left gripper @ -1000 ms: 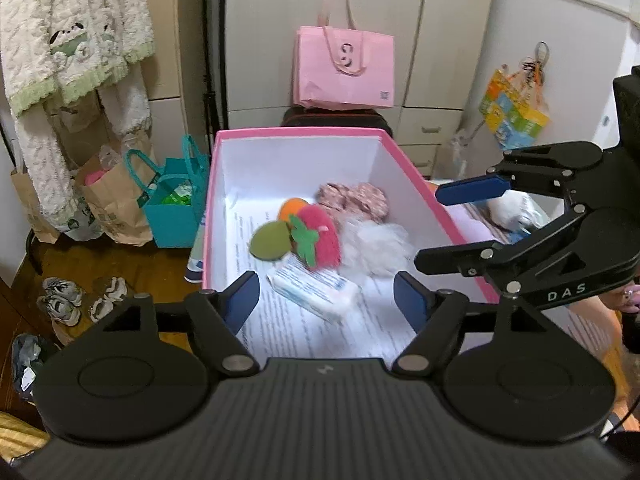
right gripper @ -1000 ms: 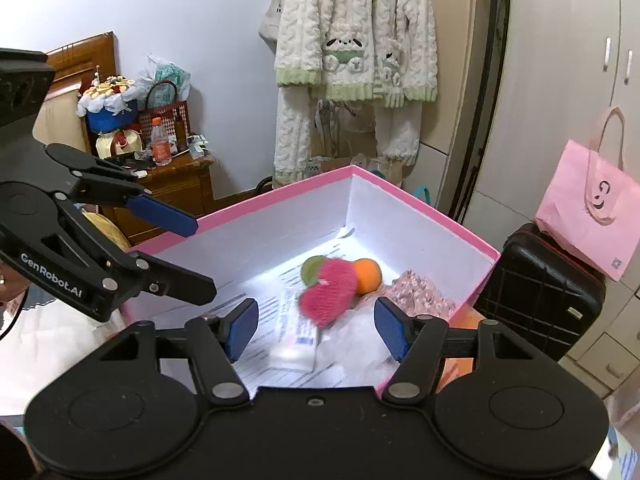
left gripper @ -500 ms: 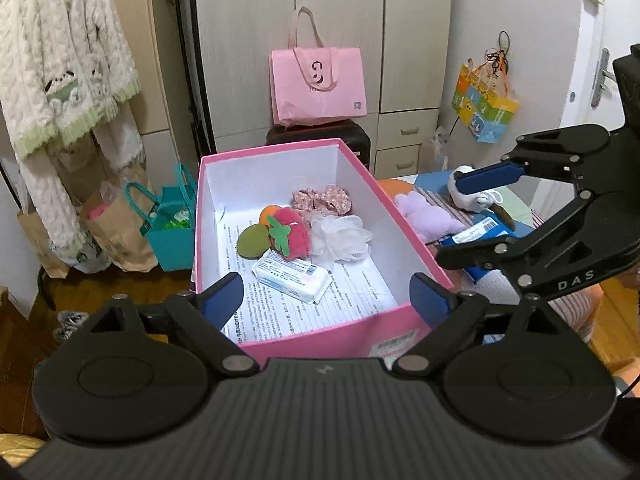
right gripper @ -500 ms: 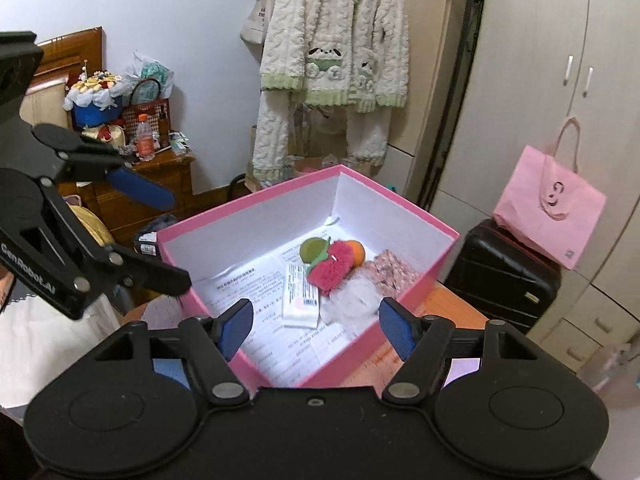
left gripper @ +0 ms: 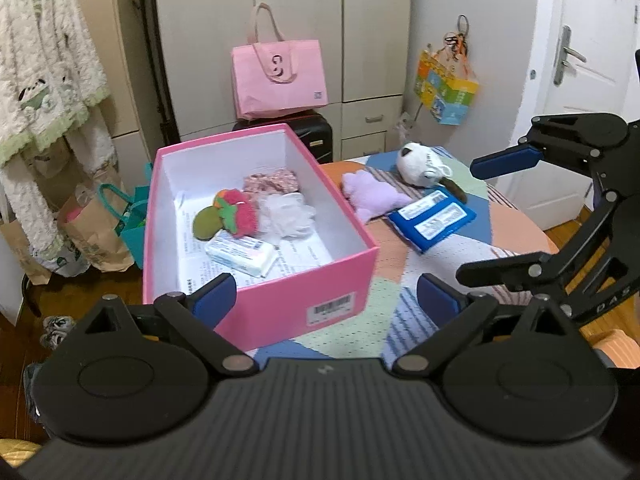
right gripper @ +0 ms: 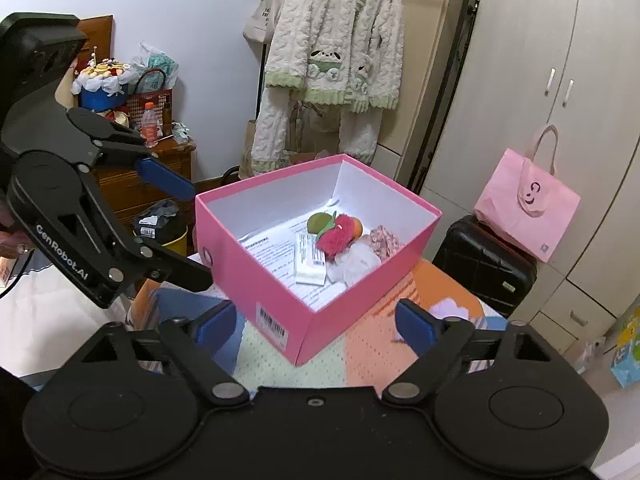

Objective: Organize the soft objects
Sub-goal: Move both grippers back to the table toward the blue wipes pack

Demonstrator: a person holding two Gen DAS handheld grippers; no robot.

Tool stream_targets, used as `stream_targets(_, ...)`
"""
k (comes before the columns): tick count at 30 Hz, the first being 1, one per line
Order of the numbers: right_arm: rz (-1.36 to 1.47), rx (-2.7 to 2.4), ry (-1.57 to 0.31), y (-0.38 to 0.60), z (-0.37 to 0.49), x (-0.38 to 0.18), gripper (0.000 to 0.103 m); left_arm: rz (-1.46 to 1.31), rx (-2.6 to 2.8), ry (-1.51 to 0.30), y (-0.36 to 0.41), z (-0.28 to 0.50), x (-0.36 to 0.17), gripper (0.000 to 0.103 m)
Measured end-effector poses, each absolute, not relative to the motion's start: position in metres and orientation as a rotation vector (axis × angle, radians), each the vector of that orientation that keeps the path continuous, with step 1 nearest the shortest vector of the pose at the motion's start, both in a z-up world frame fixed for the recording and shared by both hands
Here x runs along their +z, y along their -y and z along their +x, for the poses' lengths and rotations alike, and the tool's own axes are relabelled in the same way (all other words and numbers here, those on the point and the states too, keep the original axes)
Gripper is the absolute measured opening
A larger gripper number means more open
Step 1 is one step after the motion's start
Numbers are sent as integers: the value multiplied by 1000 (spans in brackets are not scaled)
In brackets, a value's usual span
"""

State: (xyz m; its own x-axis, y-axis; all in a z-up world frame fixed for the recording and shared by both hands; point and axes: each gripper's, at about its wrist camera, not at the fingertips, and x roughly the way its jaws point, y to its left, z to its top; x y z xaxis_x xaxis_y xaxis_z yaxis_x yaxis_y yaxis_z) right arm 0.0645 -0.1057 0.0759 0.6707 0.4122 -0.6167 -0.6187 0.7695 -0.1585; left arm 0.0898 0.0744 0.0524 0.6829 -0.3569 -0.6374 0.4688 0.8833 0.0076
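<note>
Sitting on the patchwork-covered bench [left gripper: 400, 280], the open pink cardboard box [left gripper: 280, 300] holds a fuzzy red strawberry plush [left gripper: 240, 216], a white mesh puff [left gripper: 286, 214] and a white tissue pack [left gripper: 242, 251]. A lilac plush toy [left gripper: 374, 196] lies just beside the box. Both the left hand-held gripper [left gripper: 325, 302] and right hand-held gripper [right gripper: 316, 322] hang spread wide, holding nothing.

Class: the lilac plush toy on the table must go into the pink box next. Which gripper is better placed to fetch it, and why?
Probably the right gripper: it hangs open on the side of the pink cardboard box where the lilac plush toy lies. The left gripper, also open, faces the box.
</note>
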Motion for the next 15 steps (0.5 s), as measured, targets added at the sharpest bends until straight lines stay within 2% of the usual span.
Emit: stream_targets(15, -315, 475, -682, 171, 54, 54, 92, 258, -593, -736, -4, 80, 42, 102)
